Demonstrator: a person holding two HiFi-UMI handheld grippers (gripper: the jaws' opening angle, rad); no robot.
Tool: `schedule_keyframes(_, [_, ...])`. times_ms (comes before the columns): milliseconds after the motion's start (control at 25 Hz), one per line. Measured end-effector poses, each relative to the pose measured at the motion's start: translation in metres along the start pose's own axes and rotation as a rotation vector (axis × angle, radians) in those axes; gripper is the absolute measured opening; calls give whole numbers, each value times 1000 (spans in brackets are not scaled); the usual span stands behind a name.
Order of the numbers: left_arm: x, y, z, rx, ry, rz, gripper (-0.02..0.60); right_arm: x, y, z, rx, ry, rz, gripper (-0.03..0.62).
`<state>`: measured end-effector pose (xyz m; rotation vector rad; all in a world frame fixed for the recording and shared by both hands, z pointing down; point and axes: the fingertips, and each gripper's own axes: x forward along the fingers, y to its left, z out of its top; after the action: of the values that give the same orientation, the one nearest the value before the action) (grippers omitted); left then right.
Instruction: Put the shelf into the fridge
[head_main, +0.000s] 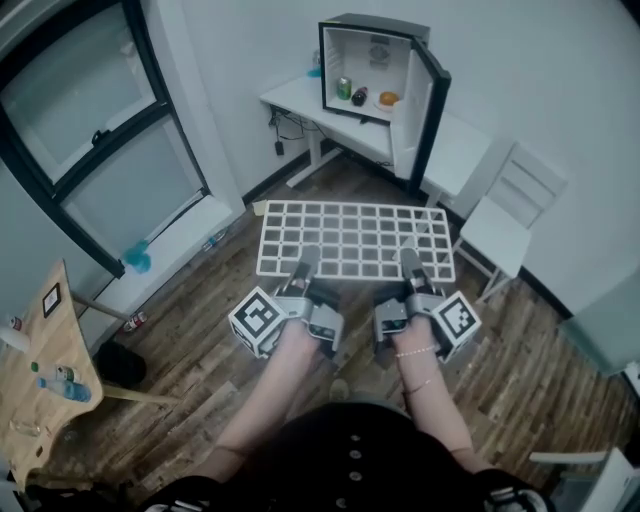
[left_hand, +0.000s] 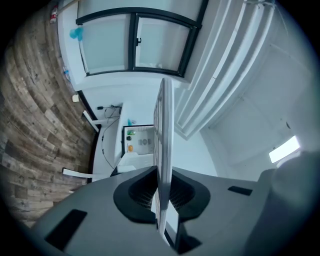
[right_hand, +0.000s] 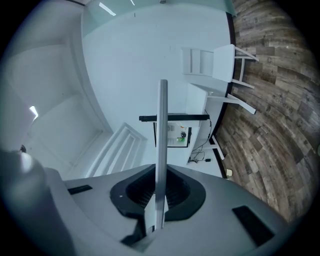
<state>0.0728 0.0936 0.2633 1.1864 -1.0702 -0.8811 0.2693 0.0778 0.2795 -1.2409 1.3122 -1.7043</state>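
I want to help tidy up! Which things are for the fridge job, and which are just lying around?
For the job: white wire shelf, open fridge, left gripper, right gripper (both gripping the shelf).
Just lying about: white chair, wooden table, bottles on it, can on the floor.

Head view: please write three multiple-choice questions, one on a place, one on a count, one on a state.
1. Where does the fridge stand? A. on a sofa B. on the white desk C. on a bed
2. How many hand-held grippers clamp the wire shelf? A. none B. one C. two
3. The fridge door is: A. open B. shut C. taken off
Answers: 1 B: it rests on that desk. 2 C: the left hand-held gripper and the right hand-held gripper both pinch its near edge. 3 A: the fridge's inside shows.
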Motion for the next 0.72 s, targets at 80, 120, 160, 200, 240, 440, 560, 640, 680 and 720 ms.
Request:
schedule_keyframes(80, [-2, 1, 0, -6, 0, -13, 32, -2, 0, -2, -7, -9, 13, 31])
schedule_keyframes(120, [-2, 1, 0, -9, -1, -15, 32, -2, 0, -2, -7, -14, 15, 31])
schedule_keyframes(160, [-2, 2, 0, -12, -1, -15, 32, -1, 0, -2, -4, -19, 15, 31])
schedule_keyframes(200, [-2, 4, 0, -16, 0, -14, 32, 0, -1, -2, 0, -22, 14, 31])
schedule_keyframes(240, [-1, 5, 0, -20, 3, -12, 32, 0, -2, -1, 2, -24, 13, 31])
schedule_keyframes(440, [2, 8, 0, -15, 10, -13, 32, 1, -5, 0, -4, -30, 13, 31])
schedule_keyframes(560, [3, 11, 1, -13, 10, -12, 32, 1, -5, 0, -5, -35, 18, 31])
schedule_keyframes(640, [2, 12, 0, -15, 11, -17, 32, -2, -6, 0, -11, -39, 17, 31])
schedule_keyframes(680, [1, 14, 0, -17, 12, -20, 32, -4, -8, -1, -13, -42, 15, 31])
schedule_keyframes(720, [2, 16, 1, -17, 17, -22, 32, -3, -10, -1, -13, -47, 16, 31])
